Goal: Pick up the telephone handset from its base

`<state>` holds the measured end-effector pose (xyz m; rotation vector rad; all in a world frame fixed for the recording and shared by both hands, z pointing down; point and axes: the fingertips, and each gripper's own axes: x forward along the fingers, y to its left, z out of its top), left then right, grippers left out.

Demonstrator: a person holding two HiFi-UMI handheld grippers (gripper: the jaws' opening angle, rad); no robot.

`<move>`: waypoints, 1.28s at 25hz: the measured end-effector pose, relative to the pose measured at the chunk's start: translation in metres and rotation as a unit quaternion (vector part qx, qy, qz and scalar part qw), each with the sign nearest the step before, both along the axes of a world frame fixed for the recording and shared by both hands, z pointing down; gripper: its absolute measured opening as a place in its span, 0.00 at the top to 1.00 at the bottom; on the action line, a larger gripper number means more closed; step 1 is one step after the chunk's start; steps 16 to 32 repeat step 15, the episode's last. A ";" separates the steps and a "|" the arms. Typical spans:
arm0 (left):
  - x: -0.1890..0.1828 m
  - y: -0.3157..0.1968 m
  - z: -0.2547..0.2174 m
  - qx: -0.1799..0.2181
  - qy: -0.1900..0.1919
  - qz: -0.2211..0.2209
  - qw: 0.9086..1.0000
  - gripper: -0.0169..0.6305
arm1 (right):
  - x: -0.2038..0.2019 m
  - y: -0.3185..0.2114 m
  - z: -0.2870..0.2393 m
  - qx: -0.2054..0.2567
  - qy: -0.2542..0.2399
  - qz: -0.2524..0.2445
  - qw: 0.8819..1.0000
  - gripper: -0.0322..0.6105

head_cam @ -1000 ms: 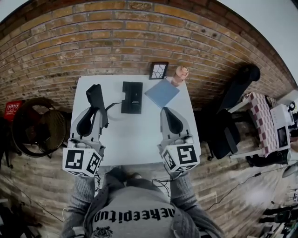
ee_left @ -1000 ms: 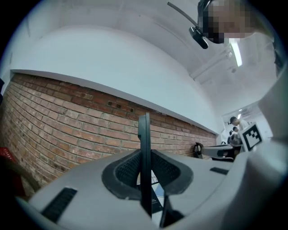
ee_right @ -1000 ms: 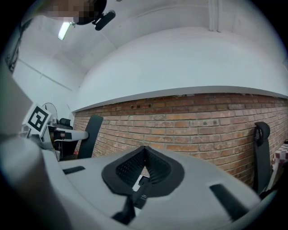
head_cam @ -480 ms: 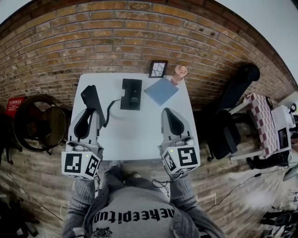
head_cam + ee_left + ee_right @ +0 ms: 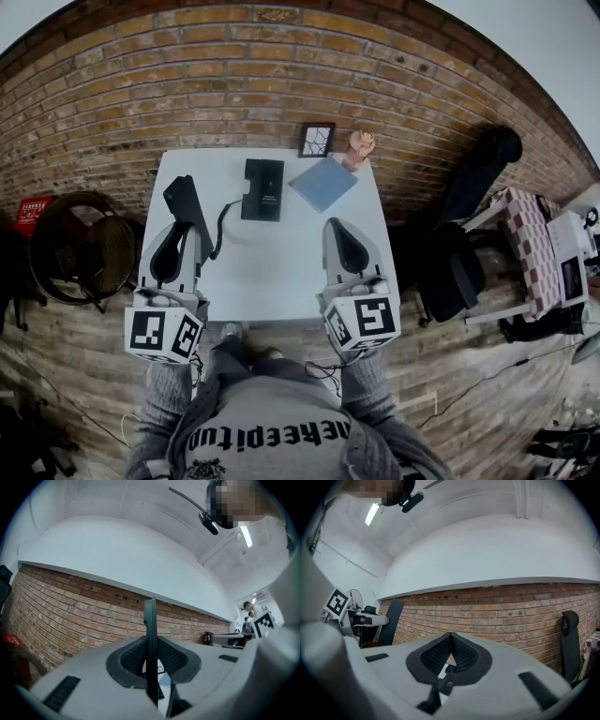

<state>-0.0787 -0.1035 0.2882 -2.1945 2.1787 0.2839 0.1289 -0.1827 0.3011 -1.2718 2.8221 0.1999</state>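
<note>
The black telephone handset (image 5: 183,195) is off its base and sits clamped in my left gripper (image 5: 193,227) over the left side of the white table (image 5: 272,277). A dark cord (image 5: 223,217) runs from it to the black base (image 5: 263,189) at the table's back middle. In the left gripper view the handset (image 5: 150,616) stands edge-on as a thin black blade between the pads of the left gripper (image 5: 151,641). My right gripper (image 5: 336,225) hovers over the right side of the table, and its jaws (image 5: 451,637) are shut with nothing between them.
A blue pad (image 5: 323,184) lies right of the base. A small framed picture (image 5: 317,139) and a peach-coloured figure (image 5: 360,145) stand at the back edge against the brick wall. A fan (image 5: 80,253) stands left of the table, a black chair (image 5: 469,206) to the right.
My left gripper has drawn the handset a little leftward and back from the base. The right gripper has drifted slightly back toward the person.
</note>
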 end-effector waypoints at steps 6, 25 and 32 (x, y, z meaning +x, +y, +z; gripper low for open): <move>0.005 0.000 0.000 -0.003 -0.001 -0.001 1.000 0.87 | 0.003 0.000 0.000 0.000 -0.001 -0.003 1.000 0.94; 0.009 -0.003 0.004 -0.008 0.003 0.001 1.000 0.87 | 0.006 -0.004 0.002 0.000 -0.005 -0.003 1.000 0.94; 0.009 -0.003 0.004 -0.008 0.003 0.001 1.000 0.87 | 0.006 -0.004 0.002 0.000 -0.005 -0.003 1.000 0.94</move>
